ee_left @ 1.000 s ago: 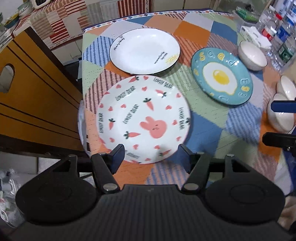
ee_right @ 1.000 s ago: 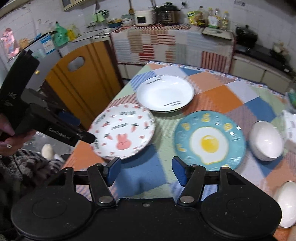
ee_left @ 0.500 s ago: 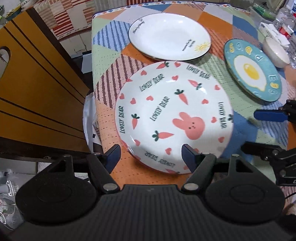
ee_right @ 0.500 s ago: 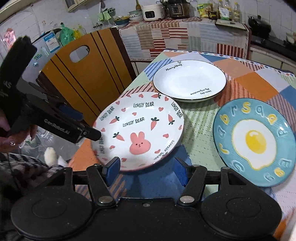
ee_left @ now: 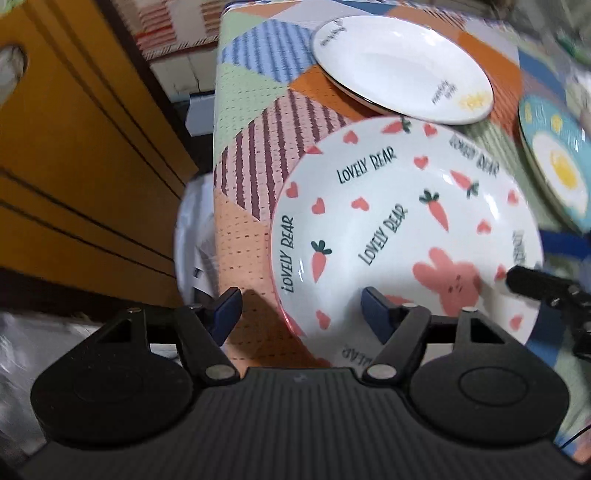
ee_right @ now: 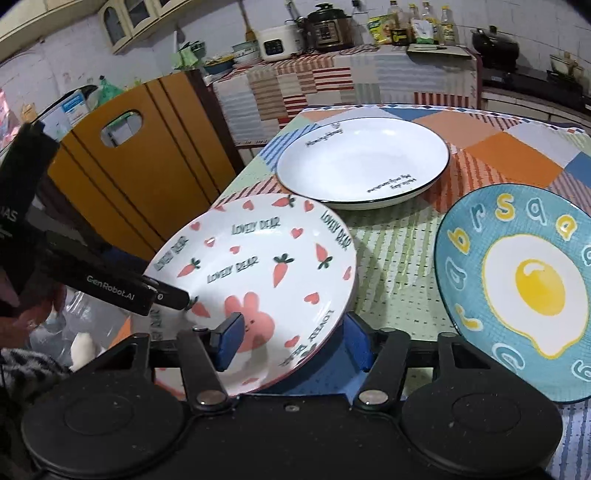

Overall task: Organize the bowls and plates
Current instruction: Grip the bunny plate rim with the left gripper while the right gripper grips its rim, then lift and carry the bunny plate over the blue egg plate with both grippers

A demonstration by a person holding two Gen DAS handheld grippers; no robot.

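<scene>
A kitchen is seen in the background of the right wrist view, with a rice cooker [ee_right: 277,43], a pressure cooker [ee_right: 328,25] and bottles lined along a counter draped in striped cloth, and an orange-brown chair [ee_right: 136,162] at the left. In the middle of the frame a bench [ee_right: 391,240] covered with a patchwork cloth carries three plates. The rabbit plate [ee_right: 258,273], printed with carrots, hearts and "LOVELY BEAR", is found at the lower centre, near the bench's corner, and appears tilted, its far edge higher. The white plate [ee_right: 364,158] is set above it, close to its rim, and the egg plate [ee_right: 517,280] is seen at the right, apart from both. The right claw [ee_right: 291,339] is placed astride the rabbit plate's near rim, one blue pad above the plate and one below; its jaws have just been closing, but whether the pads press on the rim cannot be told. The left claw [ee_left: 301,312] is held apart at the plate's opposite rim, one pad over the plate and one over the cloth.
</scene>
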